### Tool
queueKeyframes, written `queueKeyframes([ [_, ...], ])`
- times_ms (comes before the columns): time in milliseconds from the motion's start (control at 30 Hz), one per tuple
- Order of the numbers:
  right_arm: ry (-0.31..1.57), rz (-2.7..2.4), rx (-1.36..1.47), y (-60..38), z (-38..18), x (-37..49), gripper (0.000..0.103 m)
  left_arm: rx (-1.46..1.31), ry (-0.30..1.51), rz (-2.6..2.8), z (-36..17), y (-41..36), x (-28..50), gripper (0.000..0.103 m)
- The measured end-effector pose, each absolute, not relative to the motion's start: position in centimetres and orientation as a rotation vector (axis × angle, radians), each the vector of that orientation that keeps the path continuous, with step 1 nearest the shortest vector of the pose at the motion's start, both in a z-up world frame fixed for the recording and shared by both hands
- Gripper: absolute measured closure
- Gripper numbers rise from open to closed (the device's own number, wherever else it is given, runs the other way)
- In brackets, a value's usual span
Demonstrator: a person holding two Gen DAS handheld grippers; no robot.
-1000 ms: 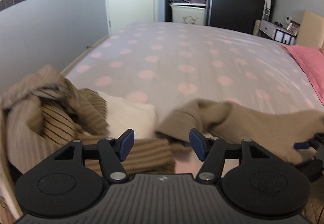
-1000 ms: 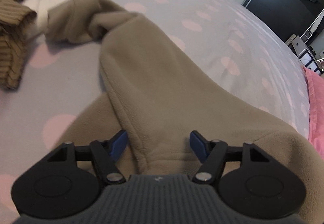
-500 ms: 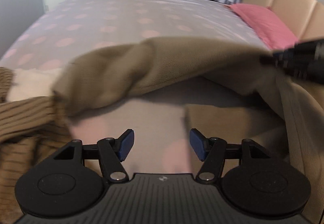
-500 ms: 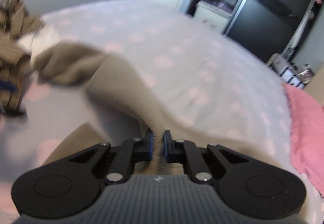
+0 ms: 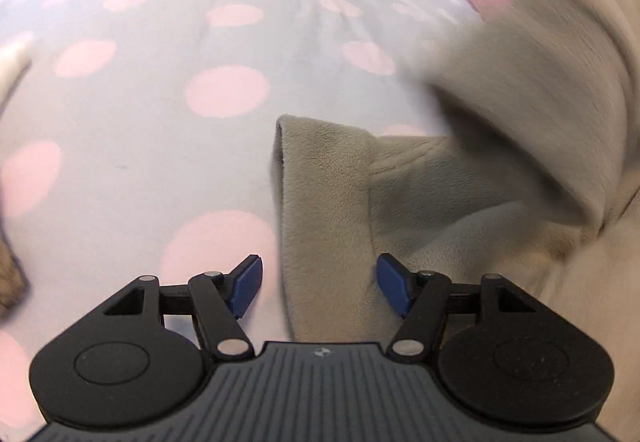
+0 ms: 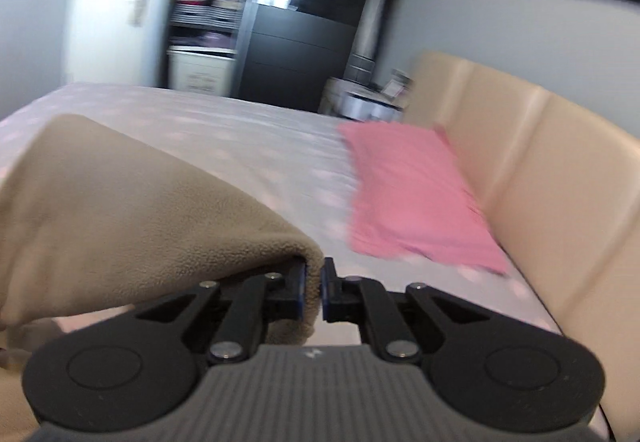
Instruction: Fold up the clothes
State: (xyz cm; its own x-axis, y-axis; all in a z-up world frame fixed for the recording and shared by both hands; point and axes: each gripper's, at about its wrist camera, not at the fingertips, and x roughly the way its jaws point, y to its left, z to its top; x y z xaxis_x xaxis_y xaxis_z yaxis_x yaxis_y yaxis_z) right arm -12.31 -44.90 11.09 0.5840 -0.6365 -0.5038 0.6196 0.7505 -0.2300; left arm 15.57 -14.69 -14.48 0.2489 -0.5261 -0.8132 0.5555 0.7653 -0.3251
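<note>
A beige fleece garment [image 5: 344, 202] lies partly on the bed, with one flat edge running between the fingers of my left gripper [image 5: 319, 285]. The left gripper is open and hovers just above that edge. The rest of the fleece [image 5: 552, 90] hangs lifted and blurred at the right. My right gripper [image 6: 314, 290] is shut on the fleece's edge [image 6: 132, 218] and holds it up above the bed.
The bed cover [image 5: 168, 54] is pale lilac with pink dots. A pink pillow [image 6: 416, 194] lies by the cream headboard [image 6: 536, 178]. A dark wardrobe [image 6: 296, 34] and a white door [image 6: 112, 2] stand beyond the bed. Brown clothing [image 5: 12, 282] shows at the left edge.
My right gripper closed on the fleece and lifted it, swinging toward the headboard. My left gripper moved from the brown clothes pile over to the fleece's lower edge, staying open.
</note>
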Motion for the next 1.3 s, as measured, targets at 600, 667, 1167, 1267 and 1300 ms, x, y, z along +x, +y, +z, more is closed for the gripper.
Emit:
queueKeyframes([
  [600, 1.219, -0.856, 0.296, -54.4, -6.1, -28.5, 0.093, 0.440, 1.132, -1.052, -5.9, -19.7, 6.1, 0.073],
  [667, 1.219, -0.805, 0.287, -53.8, -5.6, -28.6, 0.090, 0.455, 1.112, -1.057, -4.2, -20.0, 6.3, 0.066],
  [1167, 0.915, -0.540, 0.167, -50.7, 6.4, -23.6, 0.034, 0.519, 0.953, -1.160, -4.3, -31.1, 13.9, 0.044],
  [1267, 0.888, -0.492, 0.175, -52.9, 6.2, -18.7, 0.033, 0.479, 1.035, -1.190, -7.2, -32.2, 15.8, 0.044],
  [1300, 0.893, -0.476, 0.191, -54.1, 5.7, -16.9, 0.033, 0.462, 1.065, -1.200, -8.2, -32.5, 16.4, 0.044],
])
